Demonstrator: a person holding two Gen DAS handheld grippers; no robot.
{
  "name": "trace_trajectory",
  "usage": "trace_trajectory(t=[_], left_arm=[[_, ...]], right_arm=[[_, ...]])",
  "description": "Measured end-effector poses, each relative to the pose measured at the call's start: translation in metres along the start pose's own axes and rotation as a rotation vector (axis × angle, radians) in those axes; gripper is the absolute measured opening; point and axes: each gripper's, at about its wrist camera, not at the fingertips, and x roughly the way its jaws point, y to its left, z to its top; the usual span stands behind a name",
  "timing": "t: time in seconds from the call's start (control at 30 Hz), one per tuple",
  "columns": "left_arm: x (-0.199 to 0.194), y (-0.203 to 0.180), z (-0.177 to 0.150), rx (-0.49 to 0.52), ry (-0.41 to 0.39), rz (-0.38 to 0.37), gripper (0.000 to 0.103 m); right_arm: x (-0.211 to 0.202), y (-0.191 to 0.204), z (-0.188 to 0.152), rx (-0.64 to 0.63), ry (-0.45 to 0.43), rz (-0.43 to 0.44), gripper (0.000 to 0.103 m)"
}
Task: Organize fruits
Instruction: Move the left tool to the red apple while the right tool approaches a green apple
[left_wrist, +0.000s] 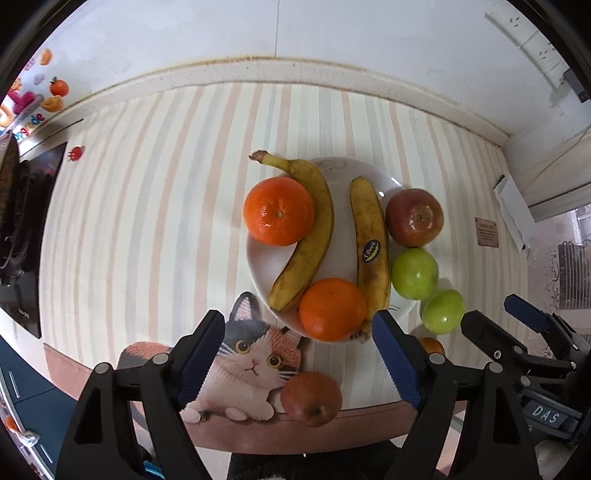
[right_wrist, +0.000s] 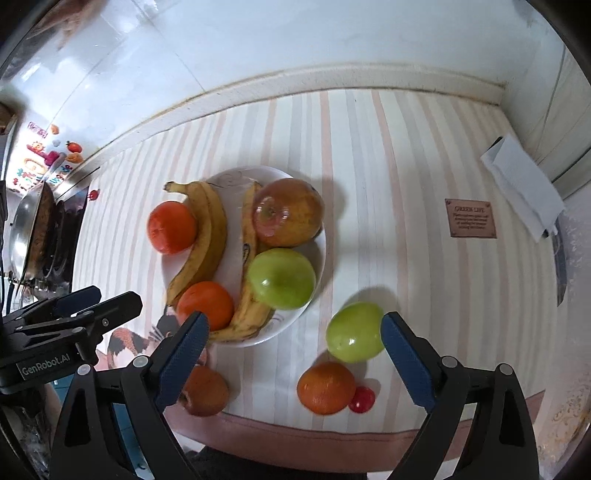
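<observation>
While unheld, fruit-laden plate (left_wrist: 258, 254).

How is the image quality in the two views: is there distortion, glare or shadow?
Left wrist view: strong fisheye bending, the wall edge curves, corners are dark; a glare spot sits on the red apple. Right wrist view: same bending; glare on the green apple, which casts a soft shadow on the striped cloth; the fruit looks sharp.
</observation>
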Motion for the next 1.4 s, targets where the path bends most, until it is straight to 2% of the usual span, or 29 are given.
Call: trace_trajectory(t=[0.43, 0.6, 0.9, 1.1, 1.17, 1.23, 1.27, 1.3, 1.4], left_arm=[[-0.060, -0.007, -0.033, 0.026, -0.078, -0.009, 0.081], [-0.077, -0.015, -0.043, 0.056, -0.101, 0.003, 0.081], [-0.089, -0.019, -0.057, 0.053, -0.125, 0.005, 0.081], [-0.070, -0.011, -0.059, -0.001, -0.097, 0.006, 0.081], [-0.056, -0.008, -0.059, -0.014, -0.086, 0.027, 0.081], [-0.038, -0.008, -0.059, -0.022, -0.056, 0.042, 0.081], [-0.031, -0.007, -0.060, -0.024, -0.046, 0.045, 0.081], [-0.023, -0.007, -0.061, -0.026, -0.032, 0.049, 0.081], [0.007, -0.007, -0.064, -0.023, 0.023, 0.053, 0.081]], right_arm=[[-0.083, 0.029, -0.026, -0.068, -0.104, 0.016, 0.096], [-0.102, 0.030, -0.036, -0.078, -0.126, 0.018, 0.096], [-0.119, 0.022, -0.047, -0.049, -0.145, 0.048, 0.096], [-0.098, -0.011, -0.041, 0.043, -0.123, 0.094, 0.096], [-0.079, -0.032, -0.038, 0.092, -0.116, 0.062, 0.096], [-0.059, -0.047, -0.034, 0.119, -0.091, 0.049, 0.091], [-0.047, -0.055, -0.032, 0.137, -0.064, 0.047, 0.085], [-0.030, -0.065, -0.030, 0.163, -0.026, 0.061, 0.084], [0.002, -0.083, -0.027, 0.201, 0.011, 0.055, 0.084]])
